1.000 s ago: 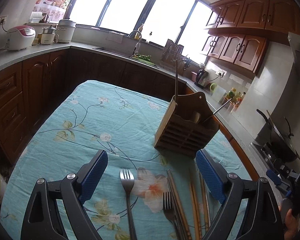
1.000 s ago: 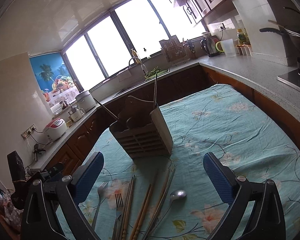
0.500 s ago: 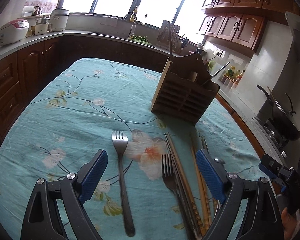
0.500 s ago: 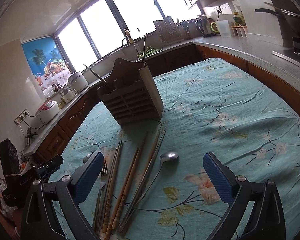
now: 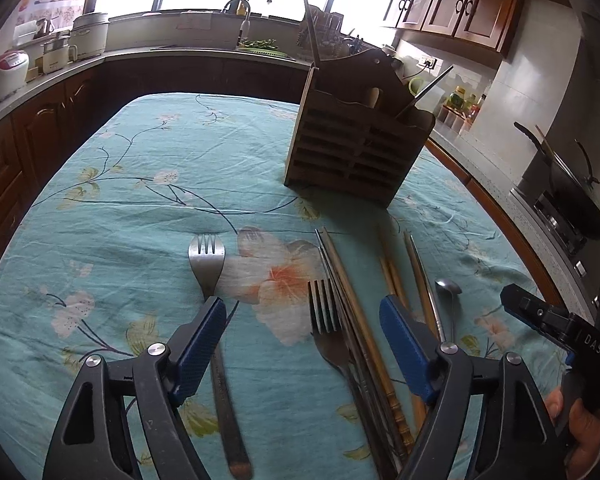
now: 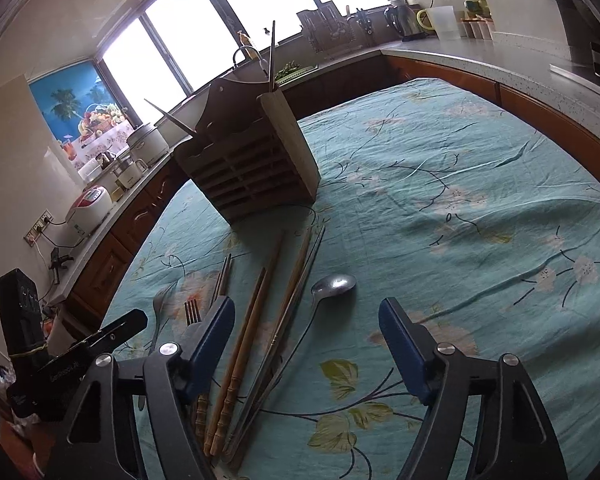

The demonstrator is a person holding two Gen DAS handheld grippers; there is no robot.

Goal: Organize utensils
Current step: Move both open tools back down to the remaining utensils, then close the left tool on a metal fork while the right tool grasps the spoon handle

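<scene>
A wooden utensil holder (image 5: 356,148) stands on the floral tablecloth, with a few utensils in it; it also shows in the right wrist view (image 6: 252,160). In front of it lie two forks (image 5: 206,264) (image 5: 324,316), several chopsticks (image 5: 352,300) and a metal spoon (image 5: 449,292). My left gripper (image 5: 302,320) is open, low over the second fork. My right gripper (image 6: 306,320) is open, low over the spoon (image 6: 332,284) and the chopsticks (image 6: 252,320). Both are empty.
The table (image 6: 480,200) is covered with a teal cloth. Kitchen counters run around it, with rice cookers (image 5: 4,68) at the left, a sink (image 5: 236,4) at the back and a wok on a stove (image 5: 572,192) at the right.
Both grippers have come down and forward toward the utensils on the cloth. Both stay open and empty. The utensils have not moved.
</scene>
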